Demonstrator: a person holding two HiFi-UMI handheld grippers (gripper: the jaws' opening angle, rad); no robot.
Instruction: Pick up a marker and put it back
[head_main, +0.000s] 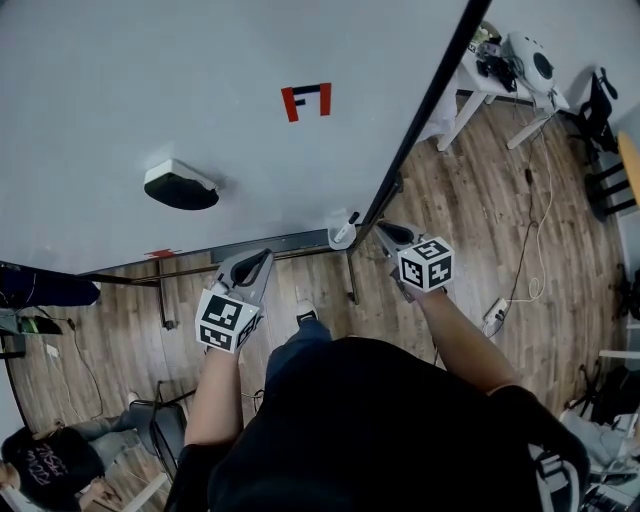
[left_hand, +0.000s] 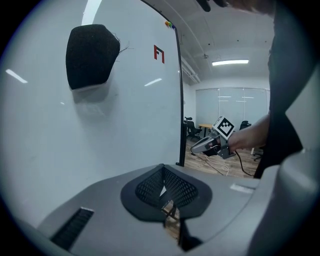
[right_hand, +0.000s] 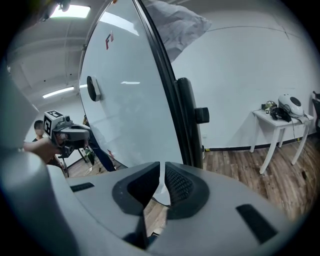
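One marker (head_main: 350, 221) in view. It stands tilted in a small white holder (head_main: 338, 240) at the bottom edge of the whiteboard (head_main: 200, 90), next to the black frame edge (head_main: 430, 100). Right gripper (head_main: 384, 231) sits just beside the holder on its right. Head view shows no contact with the marker. Its jaws are cracked to a narrow slit with nothing pinched between the pads. Left gripper (head_main: 262, 257) is further left along the tray rail (head_main: 290, 243), jaws closed pad to pad, empty. Both point toward the board, angled down. Black-faced eraser (head_main: 180, 186) is stuck on the board above the left gripper, with a red mark (head_main: 306, 101) higher up. Wood floor (head_main: 480, 230) lies past the board, and a white table (head_main: 478, 80) with gear stands by the wall.
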